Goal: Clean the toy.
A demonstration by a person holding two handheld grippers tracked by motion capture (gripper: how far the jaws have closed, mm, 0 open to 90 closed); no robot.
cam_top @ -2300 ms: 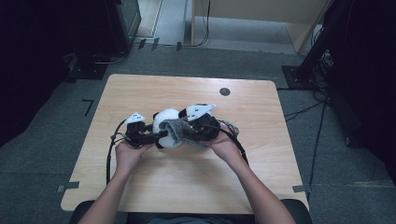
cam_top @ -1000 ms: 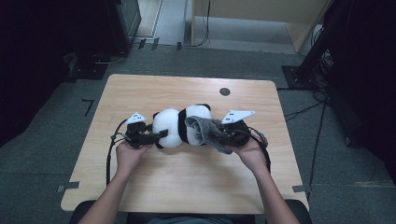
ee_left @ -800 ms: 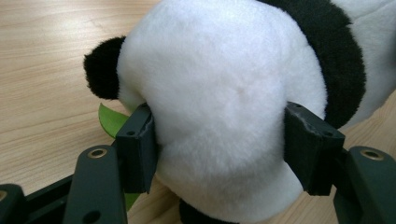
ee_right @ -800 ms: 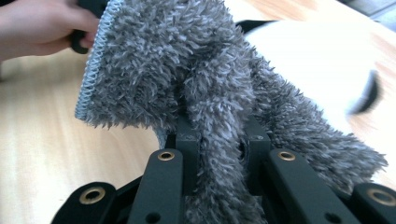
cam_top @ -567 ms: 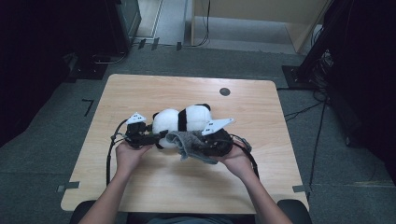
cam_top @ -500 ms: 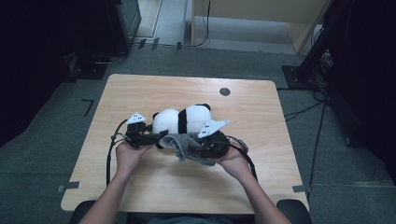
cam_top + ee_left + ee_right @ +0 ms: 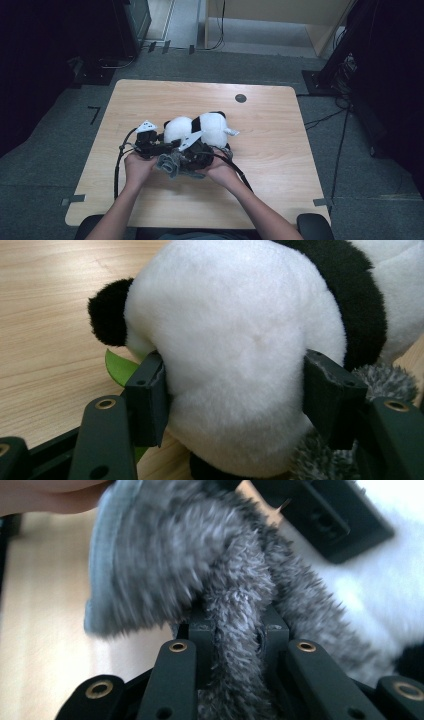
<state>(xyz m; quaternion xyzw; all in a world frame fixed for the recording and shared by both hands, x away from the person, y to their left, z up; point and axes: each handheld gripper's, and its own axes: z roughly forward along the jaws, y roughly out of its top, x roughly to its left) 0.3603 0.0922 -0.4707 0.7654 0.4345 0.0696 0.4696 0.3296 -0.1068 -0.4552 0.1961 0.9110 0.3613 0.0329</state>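
your left gripper (image 7: 235, 400) has its jaws clamped on the rounded white end of the black-and-white plush panda (image 7: 197, 129), just left of centre on the pale wooden table (image 7: 280, 150). your right gripper (image 7: 235, 630) is pinched tight on a fold of the fluffy grey cloth garment (image 7: 172, 164), bunched at the panda's 6 o'clock, touching it. so both grips are made; the garment isn't on the toy yet, and i'd say the dressing itself is all to come.
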